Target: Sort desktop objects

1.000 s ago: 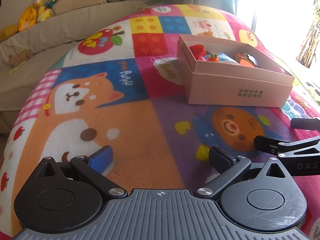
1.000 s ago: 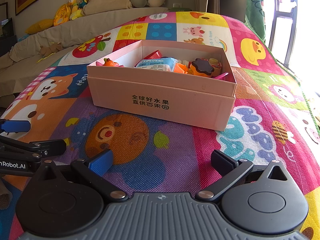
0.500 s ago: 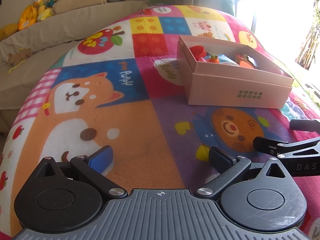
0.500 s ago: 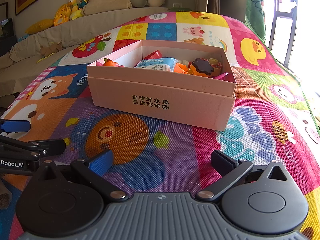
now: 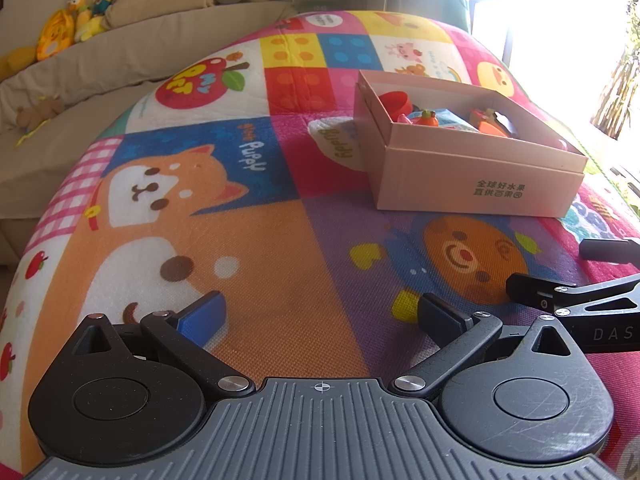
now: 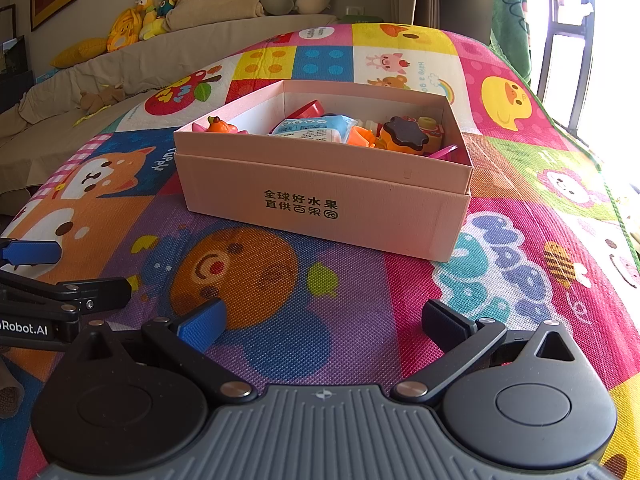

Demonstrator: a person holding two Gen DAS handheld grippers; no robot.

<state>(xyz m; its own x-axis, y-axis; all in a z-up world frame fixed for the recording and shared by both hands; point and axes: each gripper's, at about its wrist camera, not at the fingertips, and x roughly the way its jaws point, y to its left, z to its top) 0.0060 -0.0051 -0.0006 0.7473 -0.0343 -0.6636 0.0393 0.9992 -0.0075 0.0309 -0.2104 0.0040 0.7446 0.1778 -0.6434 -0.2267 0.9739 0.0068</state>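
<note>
- A pink cardboard box (image 6: 320, 196), lidless, with black Chinese characters printed on its near wall, sits on the colourful cartoon play mat (image 6: 280, 320).
- Inside lie small toys: a pale blue packet (image 6: 316, 128), a red cup (image 6: 308, 110), an orange toy with a dark brown scalloped top (image 6: 402, 136) and a small orange fruit figure (image 6: 218, 125) by the left wall.
- The right gripper (image 6: 322, 322) hovers low over the mat in front of the box, fingers spread wide, holding nothing.
- The left gripper (image 5: 320, 316) stands just beside it, to the box's left, also wide apart and empty.
- Plush toys (image 6: 148, 16) sit on the beige sofa (image 6: 120, 68) behind.
</note>
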